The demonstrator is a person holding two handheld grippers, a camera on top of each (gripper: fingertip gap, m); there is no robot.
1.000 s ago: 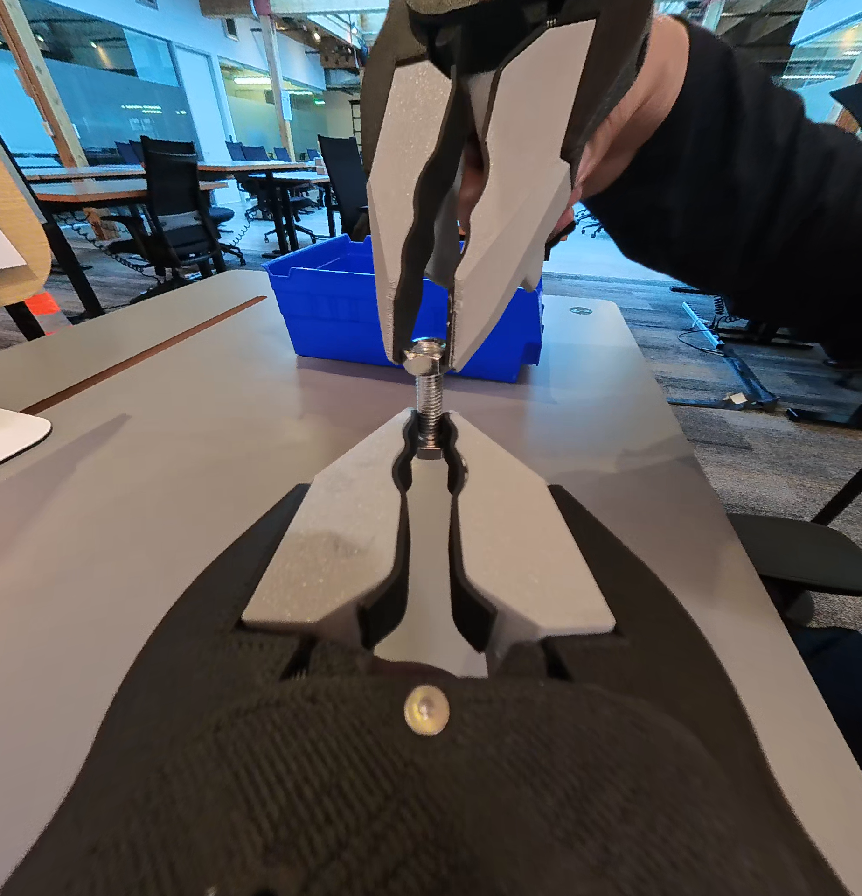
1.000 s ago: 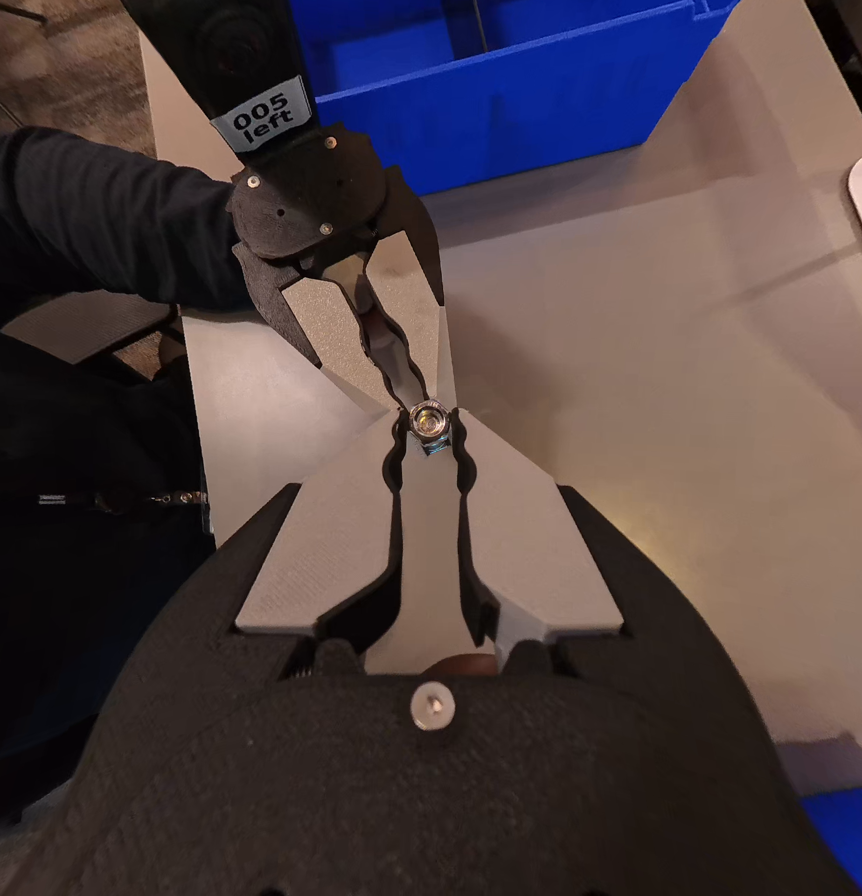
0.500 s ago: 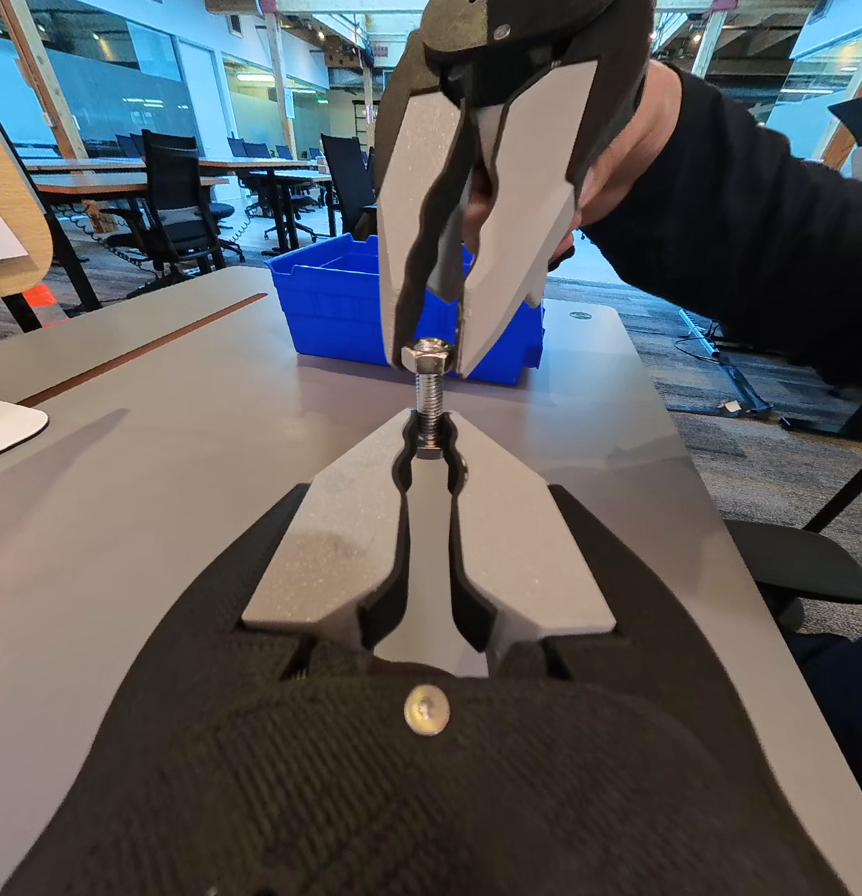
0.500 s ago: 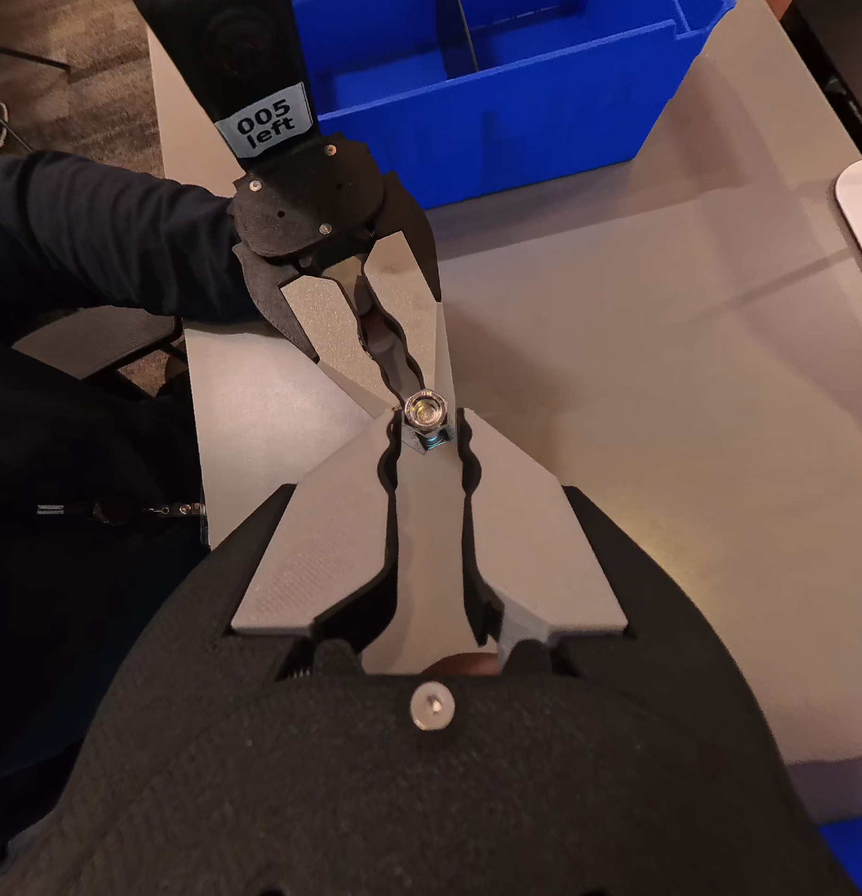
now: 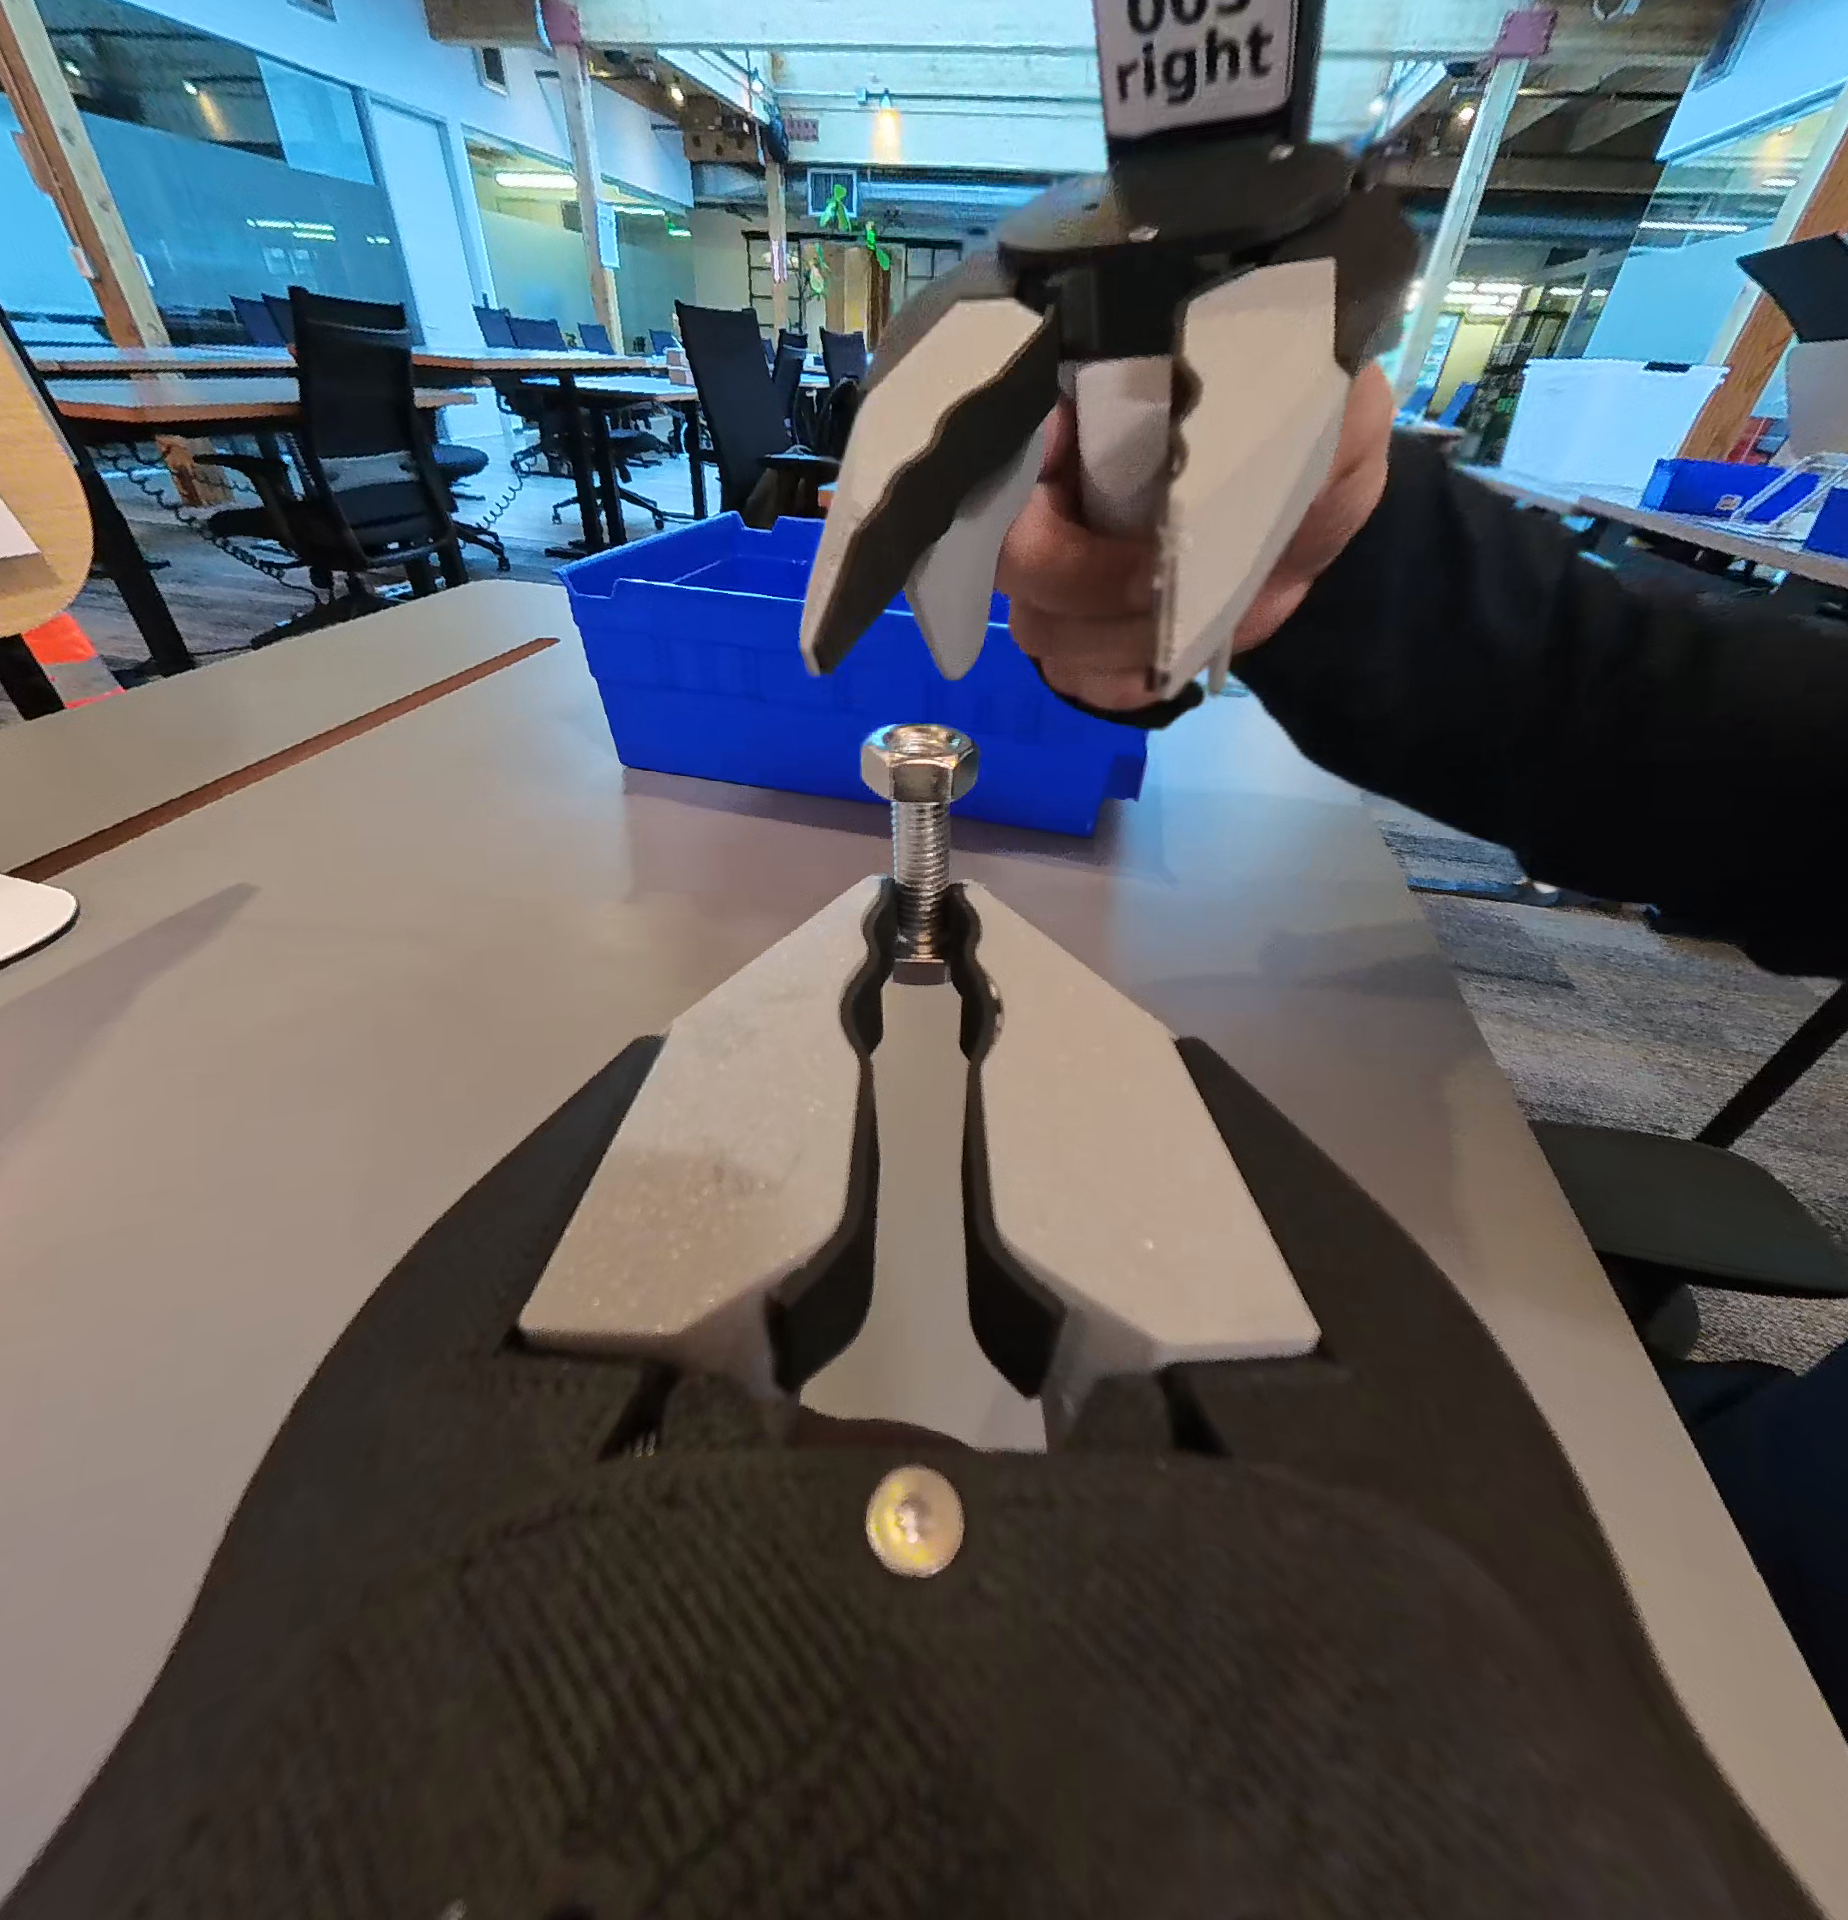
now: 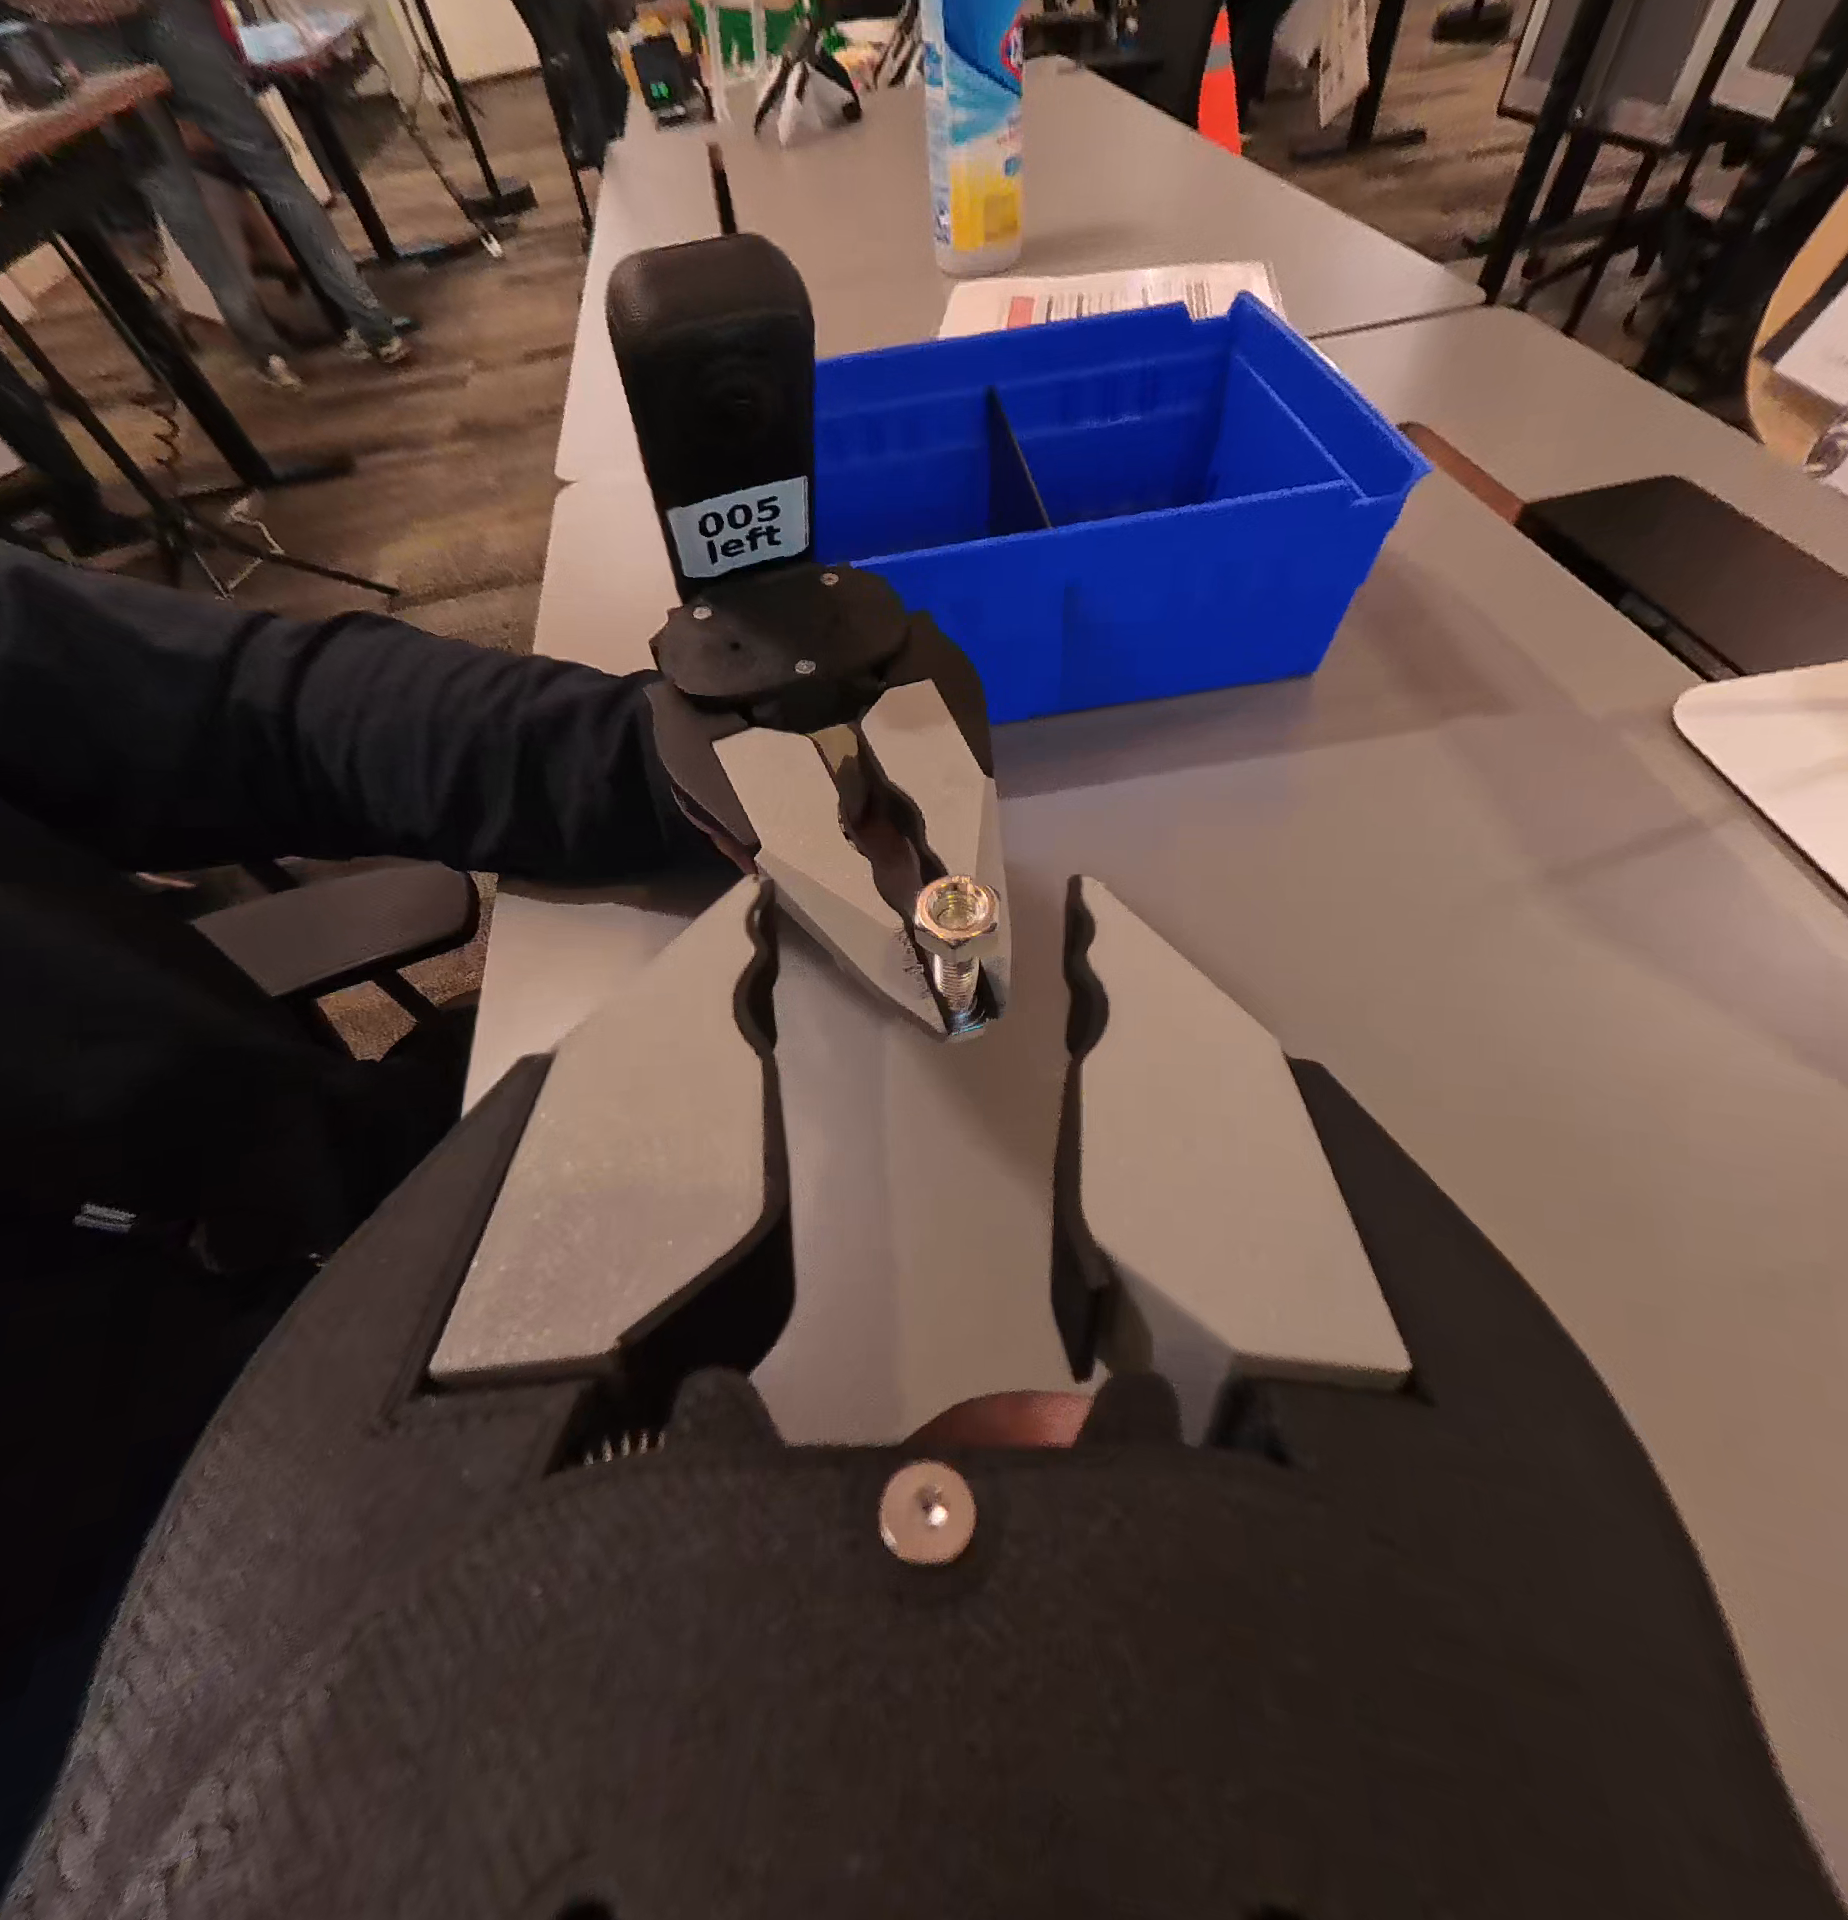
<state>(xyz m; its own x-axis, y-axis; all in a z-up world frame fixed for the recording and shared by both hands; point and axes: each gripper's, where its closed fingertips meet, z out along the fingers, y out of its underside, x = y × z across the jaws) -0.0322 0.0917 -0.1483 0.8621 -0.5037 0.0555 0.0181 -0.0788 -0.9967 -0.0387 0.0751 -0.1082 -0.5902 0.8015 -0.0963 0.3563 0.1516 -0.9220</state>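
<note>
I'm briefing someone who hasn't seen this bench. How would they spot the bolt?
Find the grey table with the blue bin. In front of the bin, the left gripper pinches an upright bolt, the only shiny metal piece, with a nut on top.

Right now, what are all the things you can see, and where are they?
bolt: one, silver, upright in the left gripper's tips, nut on its top end
bin: one, blue, divided, on the grey table
spray bottle: one, white, blue and yellow, far table
paper: one, white, behind bin
office chairs: several, black, background
left gripper: shut on bolt
right gripper: open, above the bolt
</note>
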